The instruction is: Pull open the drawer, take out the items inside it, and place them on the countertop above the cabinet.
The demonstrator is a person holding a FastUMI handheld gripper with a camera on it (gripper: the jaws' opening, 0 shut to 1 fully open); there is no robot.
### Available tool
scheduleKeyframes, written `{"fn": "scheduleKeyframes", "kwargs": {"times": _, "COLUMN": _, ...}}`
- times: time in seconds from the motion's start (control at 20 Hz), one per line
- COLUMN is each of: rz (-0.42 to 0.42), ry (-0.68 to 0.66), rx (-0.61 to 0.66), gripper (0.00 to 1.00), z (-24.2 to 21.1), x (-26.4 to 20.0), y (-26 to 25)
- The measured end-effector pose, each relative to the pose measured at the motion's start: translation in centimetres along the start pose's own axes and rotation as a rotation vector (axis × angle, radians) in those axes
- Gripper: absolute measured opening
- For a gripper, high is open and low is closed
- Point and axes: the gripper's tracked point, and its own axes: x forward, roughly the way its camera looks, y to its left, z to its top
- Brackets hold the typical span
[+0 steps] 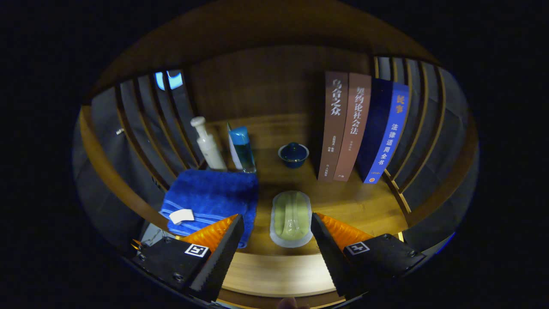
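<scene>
Gripper view looks down onto a wooden counter (356, 206) walled by slatted panels (141, 128) on both sides. Three books (362, 128) stand upright against the right-hand slats, two brown and one blue. A folded blue towel (210, 195) lies on the counter's left part, a small white tag (181, 216) on its near corner. Behind the towel stand a white pump bottle (208, 146) and, just beside it, a blue bottle (241, 148). A small dark blue lidded bowl (293, 154) sits near the middle, between the bottles and the books; whether anything is in it cannot be told. A pale green packet with a whitish rim (291, 219) lies flat just ahead of the gripper (276, 244), in line with the gap between its fingers. The fingers are spread wide, holding nothing, level above the counter's front edge. The towel's near corner is hidden behind the left finger. A fingertip of the person (286, 304) is cut off at the bottom.
</scene>
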Motion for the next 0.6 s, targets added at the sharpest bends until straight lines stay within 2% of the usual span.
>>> {"fn": "scheduleKeyframes", "kwargs": {"times": 0.25, "rz": 0.038, "ry": -0.249, "rx": 0.061, "gripper": 1.00, "z": -0.6, "x": -7.2, "y": 0.0}}
{"fn": "scheduleKeyframes", "kwargs": {"times": 0.6, "rz": 0.112, "ry": -0.615, "rx": 0.025, "gripper": 0.99, "z": -4.3, "x": -17.3, "y": 0.0}}
